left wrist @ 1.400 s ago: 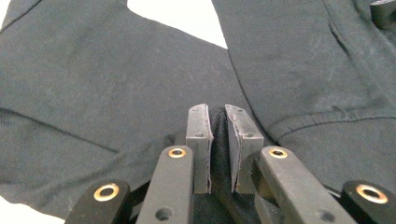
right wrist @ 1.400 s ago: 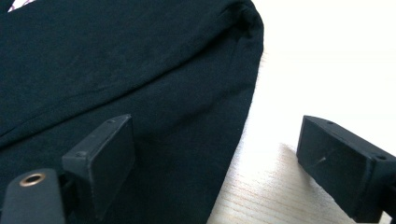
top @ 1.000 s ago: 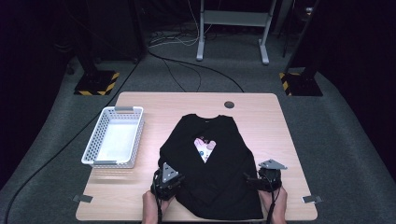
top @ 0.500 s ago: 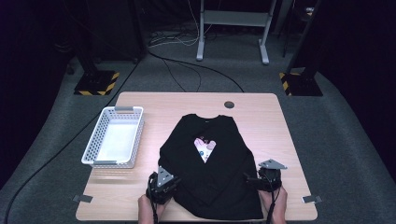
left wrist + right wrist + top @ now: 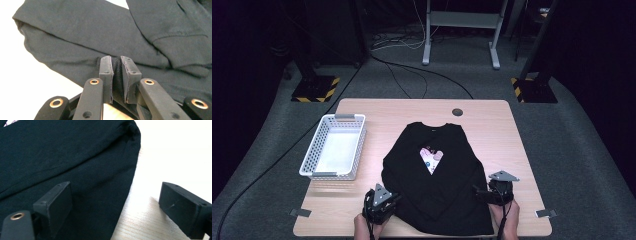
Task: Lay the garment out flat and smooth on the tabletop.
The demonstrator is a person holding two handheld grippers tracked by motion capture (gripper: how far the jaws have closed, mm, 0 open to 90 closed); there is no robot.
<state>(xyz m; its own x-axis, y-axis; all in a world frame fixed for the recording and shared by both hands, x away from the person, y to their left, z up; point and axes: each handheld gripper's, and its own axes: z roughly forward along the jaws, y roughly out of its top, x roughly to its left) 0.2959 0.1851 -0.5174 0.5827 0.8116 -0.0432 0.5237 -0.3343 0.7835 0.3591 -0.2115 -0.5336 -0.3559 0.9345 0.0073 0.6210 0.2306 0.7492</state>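
A black long-sleeved shirt with a pale heart print lies flat on the wooden table, collar away from me. At its near left edge my left gripper is shut, and in the left gripper view a fold of the shirt is pinched between the pads. My right gripper is open at the near right edge. In the right gripper view one jaw stands over the shirt and the other over bare wood.
A white plastic basket with nothing in it stands on the left of the table. A round cable hole sits near the far edge. Beyond the table are floor cables and metal stand legs.
My left gripper has slid toward the near left of the table with the shirt's fabric still pinched. The right gripper has stayed where it was.
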